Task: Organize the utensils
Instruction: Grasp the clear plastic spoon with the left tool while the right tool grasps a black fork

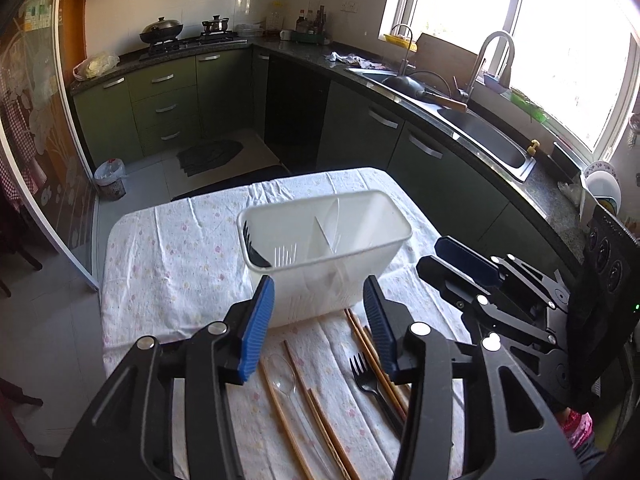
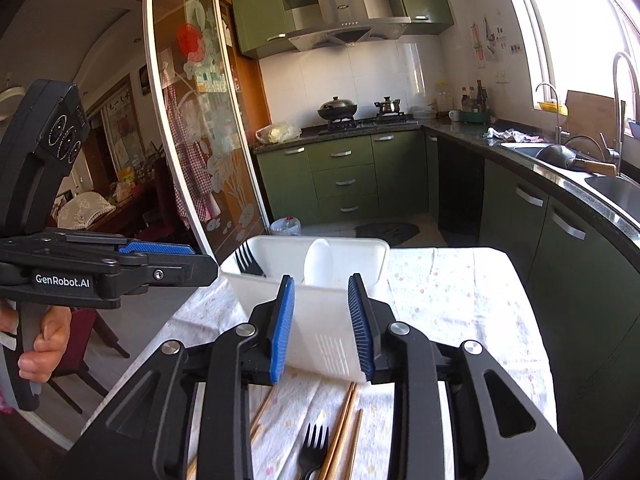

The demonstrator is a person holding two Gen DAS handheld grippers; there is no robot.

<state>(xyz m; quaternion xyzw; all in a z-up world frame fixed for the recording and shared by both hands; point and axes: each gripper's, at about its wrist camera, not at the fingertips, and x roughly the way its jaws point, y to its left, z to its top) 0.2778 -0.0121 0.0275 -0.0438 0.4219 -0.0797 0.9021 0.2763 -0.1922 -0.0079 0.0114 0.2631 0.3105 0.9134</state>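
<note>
Black fork (image 1: 366,376) below left gripper (image 1: 319,322) fingers — ungrasped

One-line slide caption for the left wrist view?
Open left gripper above chopsticks, black fork, facing white caddy.

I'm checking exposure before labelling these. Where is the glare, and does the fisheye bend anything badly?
Left wrist view: the window is blown out white, and the counter curves strongly. Right wrist view: the window glares at the upper right, the door frame bows, but the bin and fork stay readable.
</note>
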